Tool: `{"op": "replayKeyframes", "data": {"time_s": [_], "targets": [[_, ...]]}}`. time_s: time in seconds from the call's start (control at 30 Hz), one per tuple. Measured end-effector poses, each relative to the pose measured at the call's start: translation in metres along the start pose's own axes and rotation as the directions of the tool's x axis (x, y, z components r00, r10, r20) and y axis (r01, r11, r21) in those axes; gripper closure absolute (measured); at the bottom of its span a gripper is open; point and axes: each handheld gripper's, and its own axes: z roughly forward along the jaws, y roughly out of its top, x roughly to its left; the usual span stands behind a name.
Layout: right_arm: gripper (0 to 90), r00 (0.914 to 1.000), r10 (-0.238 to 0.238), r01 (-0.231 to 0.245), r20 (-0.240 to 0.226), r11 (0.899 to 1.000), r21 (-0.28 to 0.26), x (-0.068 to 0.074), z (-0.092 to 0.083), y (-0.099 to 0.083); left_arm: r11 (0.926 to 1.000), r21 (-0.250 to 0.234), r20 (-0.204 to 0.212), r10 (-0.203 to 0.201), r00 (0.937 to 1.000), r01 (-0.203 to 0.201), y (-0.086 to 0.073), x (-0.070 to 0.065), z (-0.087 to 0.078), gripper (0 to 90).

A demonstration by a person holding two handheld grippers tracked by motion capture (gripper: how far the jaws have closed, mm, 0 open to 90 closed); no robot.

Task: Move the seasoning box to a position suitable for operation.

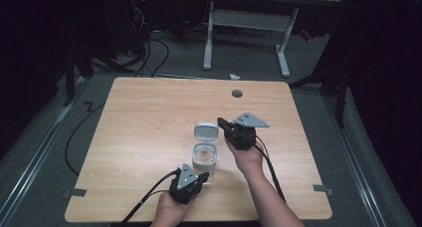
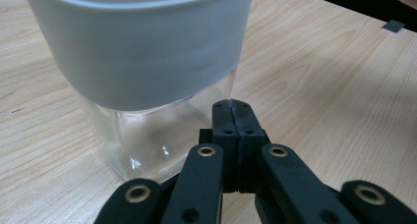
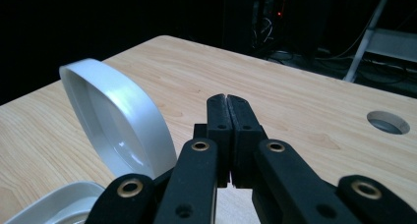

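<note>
A: What do we have on the table (image 1: 139, 117)?

B: We have a small clear jar (image 1: 204, 156) with a pale grey collar, standing upright near the middle of the wooden top, a little toward the person's side. Its hinged lid (image 1: 206, 131) is flipped open and stands up behind it.

A: Where do we see the left gripper (image 1: 203, 176)?

B: In the high view it sits at the jar's near right corner, held in the person's left hand (image 1: 171, 207). In the left gripper view its jaws are pressed flat together with nothing between them, and the tips are right beside the glass wall of the jar (image 2: 142, 71). We cannot tell whether they touch it.

A: And the right gripper (image 1: 220, 122)?

B: It is held in the right hand (image 1: 246, 155), just right of the raised lid. In the right gripper view we see its jaws pressed together as well, empty, with the lid (image 3: 115, 118) tilted up just to their left. We can also see a round hole (image 3: 388, 122) in the tabletop farther off.
</note>
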Motion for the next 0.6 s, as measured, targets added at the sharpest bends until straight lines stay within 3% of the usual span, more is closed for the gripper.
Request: {"op": "replayKeyframes", "data": {"time_s": [0.6], "targets": [[89.5,0.9995,-0.023,0.023,-0.022,1.0,-0.006,0.0101,-0.0036,0.0013,1.0,-0.003,0.001,-0.005,1.0,0.005,-0.0022,0.0011,0.0008,90.0]]}}
